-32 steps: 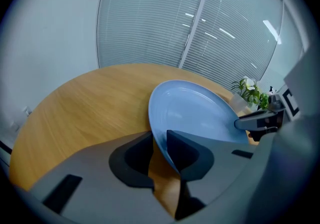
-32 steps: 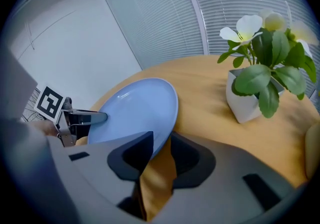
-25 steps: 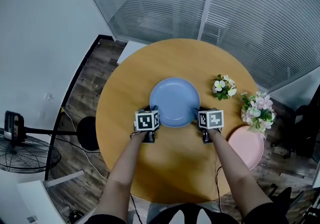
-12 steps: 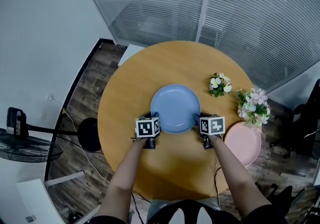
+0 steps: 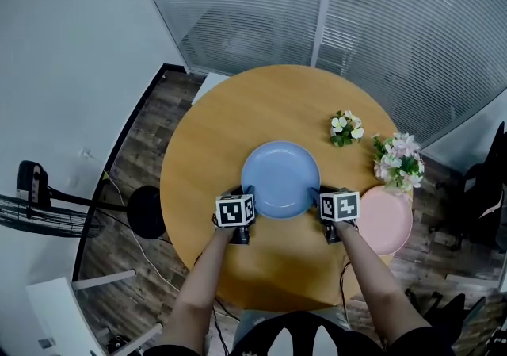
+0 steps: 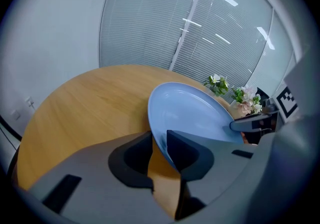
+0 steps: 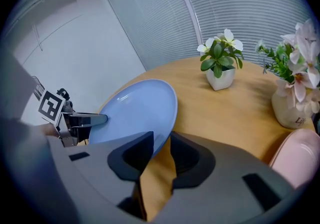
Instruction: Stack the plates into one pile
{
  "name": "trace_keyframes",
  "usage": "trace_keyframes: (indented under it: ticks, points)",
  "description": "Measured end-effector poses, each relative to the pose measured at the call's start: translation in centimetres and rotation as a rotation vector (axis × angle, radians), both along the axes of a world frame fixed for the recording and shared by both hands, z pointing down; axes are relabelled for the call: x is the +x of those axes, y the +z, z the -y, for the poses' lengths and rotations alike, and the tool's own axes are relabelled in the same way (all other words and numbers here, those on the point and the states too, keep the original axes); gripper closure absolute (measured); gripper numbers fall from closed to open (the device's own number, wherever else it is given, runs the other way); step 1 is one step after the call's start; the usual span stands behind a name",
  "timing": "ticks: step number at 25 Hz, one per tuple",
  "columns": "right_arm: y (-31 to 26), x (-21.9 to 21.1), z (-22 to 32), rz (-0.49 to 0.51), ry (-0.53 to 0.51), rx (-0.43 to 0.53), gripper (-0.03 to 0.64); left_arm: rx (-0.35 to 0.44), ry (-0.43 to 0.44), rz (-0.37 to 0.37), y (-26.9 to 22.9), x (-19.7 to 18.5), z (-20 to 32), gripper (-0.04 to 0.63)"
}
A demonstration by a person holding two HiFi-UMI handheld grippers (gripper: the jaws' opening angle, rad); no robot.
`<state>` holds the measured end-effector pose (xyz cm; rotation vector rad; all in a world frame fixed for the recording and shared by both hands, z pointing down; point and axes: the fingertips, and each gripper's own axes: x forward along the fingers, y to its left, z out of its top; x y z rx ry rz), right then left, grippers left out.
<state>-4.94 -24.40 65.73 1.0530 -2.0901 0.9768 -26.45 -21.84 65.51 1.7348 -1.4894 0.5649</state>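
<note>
Pinching the blue plate (image 5: 280,179) from both sides here. Left gripper (image 5: 246,192) biting the left rim, right gripper (image 5: 318,193) biting the right rim, the jaws of each clamped on that thin edge with the rim wedged between the pads. Holding it over the near-middle of the round wooden tabletop (image 5: 207,140), near the pink plate (image 5: 386,223) parked at the tabletop's right edge, with the right gripper sitting between the two plates.

Getting the whole layout only from the head view. Both forearms reaching in from the bottom, marker cubes covering most of each gripper. Small white-flower pot (image 5: 344,126) and bigger pink bouquet (image 5: 398,164) lining up behind the pink plate. A fan (image 5: 43,216) standing on the floor off to the left.

Getting the grip itself only from the gripper views. Looking along the left gripper's jaws: blue rim running between them at a slant, wood showing underneath, the other gripper poking in on the far rim. Looking along the right gripper's jaws: same deal mirrored, plus a close look at the white-flower pot and the bouquet's vase, with a sliver of pink plate peeking in at lower right.
</note>
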Motion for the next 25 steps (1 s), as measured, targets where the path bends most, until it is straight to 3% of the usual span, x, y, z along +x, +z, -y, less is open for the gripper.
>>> trace_keyframes:
  ticks: [25]
  points:
    - [-2.9, 4.2, -13.1, 0.007, 0.031, 0.034, 0.506, 0.031, 0.071, 0.035, -2.9, 4.5, -12.2, 0.492]
